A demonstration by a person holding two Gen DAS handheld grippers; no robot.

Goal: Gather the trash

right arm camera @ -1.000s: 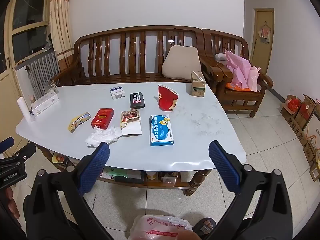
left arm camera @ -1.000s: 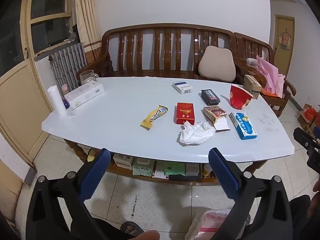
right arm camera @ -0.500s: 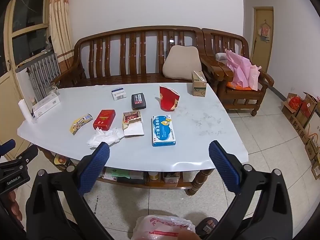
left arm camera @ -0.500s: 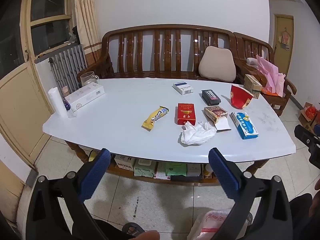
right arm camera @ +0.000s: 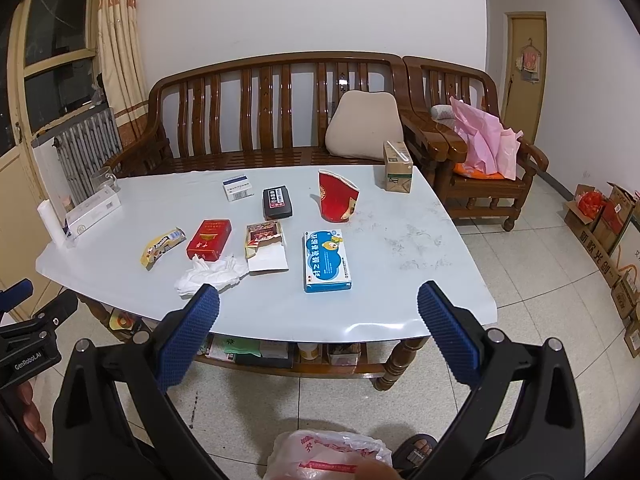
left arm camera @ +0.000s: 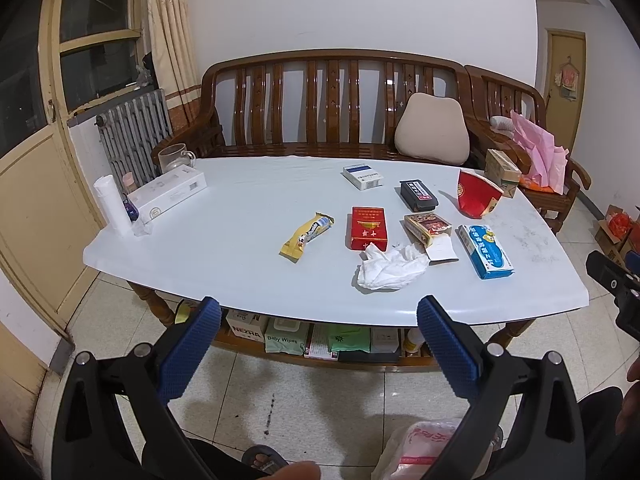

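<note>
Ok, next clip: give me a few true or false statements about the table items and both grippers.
1. Both grippers, left gripper and right gripper, are open and empty. True.
2. The crumpled tissue lies in the plastic bag. False: it lies on the table, by the red pack.
3. The red paper cup is torn. True.
4. The blue box stands upright. False: it lies flat.

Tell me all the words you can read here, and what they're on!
"Baby Wipes": pale green soft pack on the shelf under the table.
"GenRoboLAI": black left gripper.
Chinese print on the blue-and-white flat box, red carton and black box: too small to read.
</note>
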